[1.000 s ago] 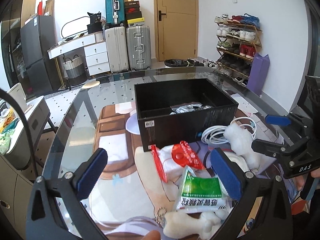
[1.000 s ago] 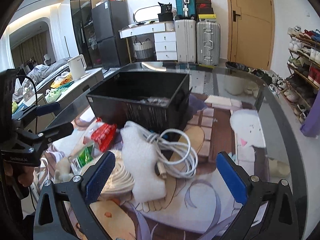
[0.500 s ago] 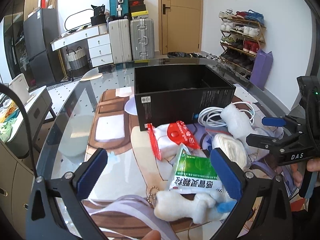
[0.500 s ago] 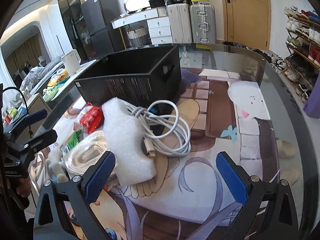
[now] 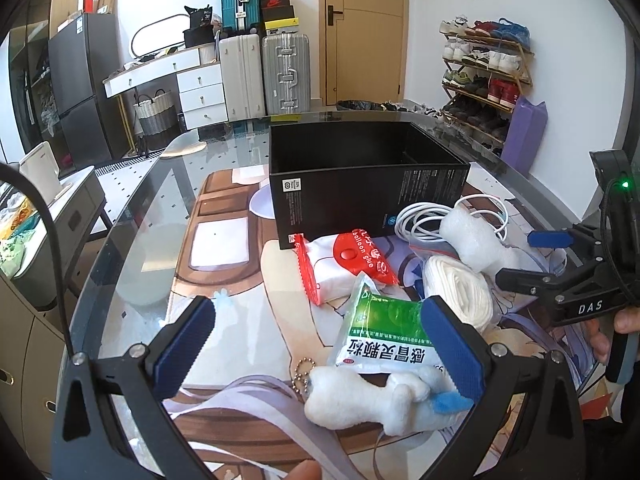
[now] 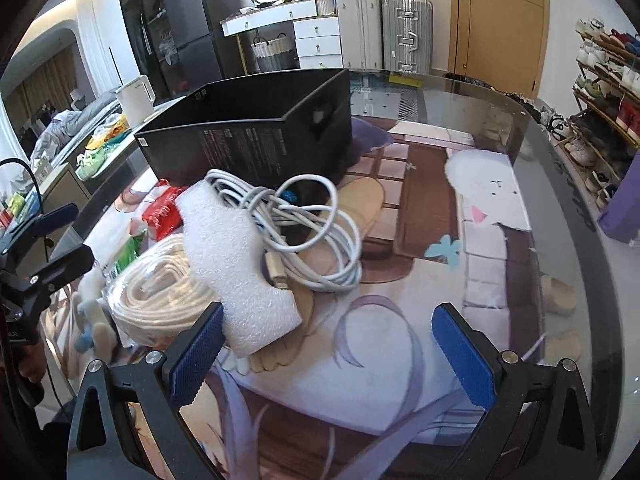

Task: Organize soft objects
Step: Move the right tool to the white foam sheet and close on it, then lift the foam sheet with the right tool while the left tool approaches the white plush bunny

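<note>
Centre of the left wrist view: a black box (image 5: 368, 184) stands open-topped on the glass table (image 5: 132, 240); from this low angle its inside cannot be seen, so what it already holds cannot be told.
Pile in front of the box: every soft item in sight lies outside it, on the printed mat (image 5: 248, 320).
Lower middle: a white plush keychain toy (image 5: 372, 396) lies nearest the camera, touching the green sachet (image 5: 384, 332) above it.
Middle: a red-and-white balloon glue pack (image 5: 344, 264) lies just in front of the box wall.
Right of middle: a bagged coil of white strap (image 5: 460, 296), a piece of white foam wrap (image 5: 476, 244) and a coiled white cable (image 5: 424, 216) crowd together; the foam rests partly on the cable.
Left gripper (image 5: 316, 344): fingers spread wide, holding nothing, with the right-hand pad over the sachet's edge.
Right gripper (image 6: 328, 348): fingers spread wide, empty, low over the mat with the foam wrap (image 6: 240, 260) just past its left-hand pad.
Progress: judged early or mid-way; six items remain to be picked up.
Left to do: each needs a grasp and a drop into the box, probably starting with the toy or the foam.
</note>
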